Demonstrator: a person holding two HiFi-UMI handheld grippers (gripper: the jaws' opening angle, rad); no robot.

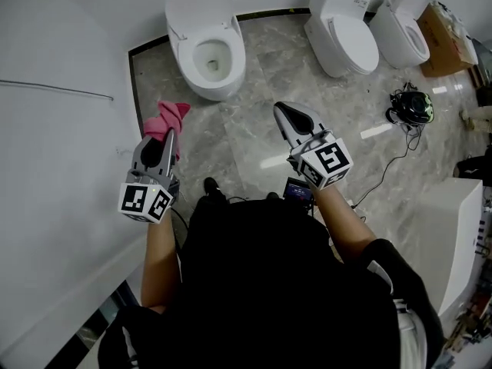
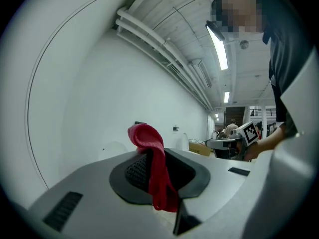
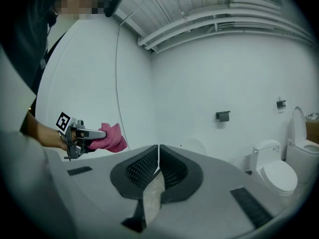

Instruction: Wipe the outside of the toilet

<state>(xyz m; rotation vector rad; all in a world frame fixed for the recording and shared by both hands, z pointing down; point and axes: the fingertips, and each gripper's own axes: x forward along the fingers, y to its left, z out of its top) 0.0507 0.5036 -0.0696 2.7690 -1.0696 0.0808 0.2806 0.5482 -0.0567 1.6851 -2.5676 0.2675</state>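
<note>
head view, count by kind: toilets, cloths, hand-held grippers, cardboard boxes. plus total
toilets: 3
pink cloth: 1
hand-held grippers: 2
cardboard box: 1
Total: 7

The left gripper (image 2: pixel 158 176) pinches a pink cloth (image 2: pixel 153 161) before a white wall (image 2: pixel 99 98).

Person in a black short-sleeved top (image 1: pixel 269 283), left tool (image 1: pixel 167 135) and right tool (image 1: pixel 281 110) each with a light grey body, black jaw linings with ribbed pads (image 3: pixel 142 167), and a white cube (image 1: pixel 326 164) printed with black square markers
</note>
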